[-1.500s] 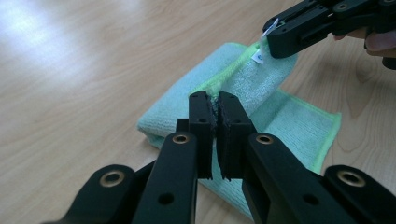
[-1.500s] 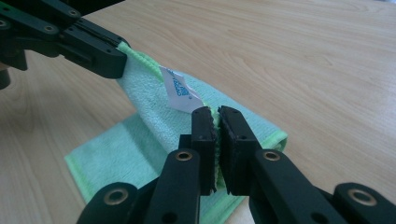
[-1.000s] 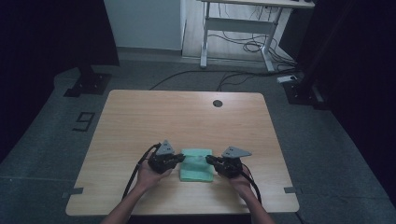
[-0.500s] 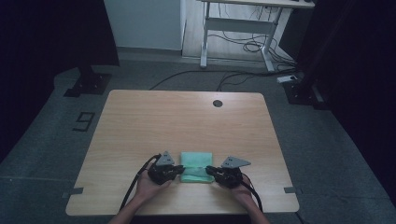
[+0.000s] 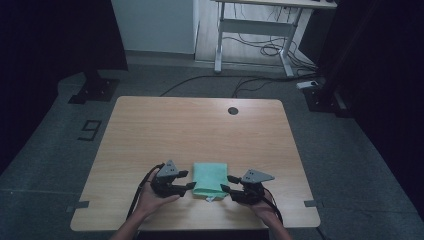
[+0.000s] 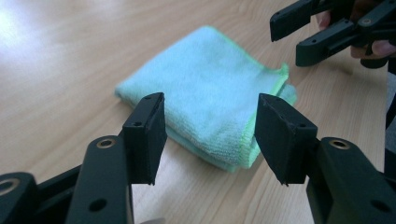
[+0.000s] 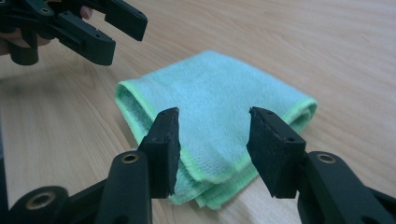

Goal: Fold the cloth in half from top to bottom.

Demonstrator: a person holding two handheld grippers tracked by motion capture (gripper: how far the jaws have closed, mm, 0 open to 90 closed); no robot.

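Cloth folded, both grippers let go

Cloth lies near the front edge of the table, a green microfibre square folded over into several layers, flat on the wood. The left gripper and right gripper sit just beside its two near corners, jaws spread wide and holding nothing. Judging by the neat stacked edges, the folding looks finished or nearly so; what may remain is one more fold, or simply drawing the hands away.
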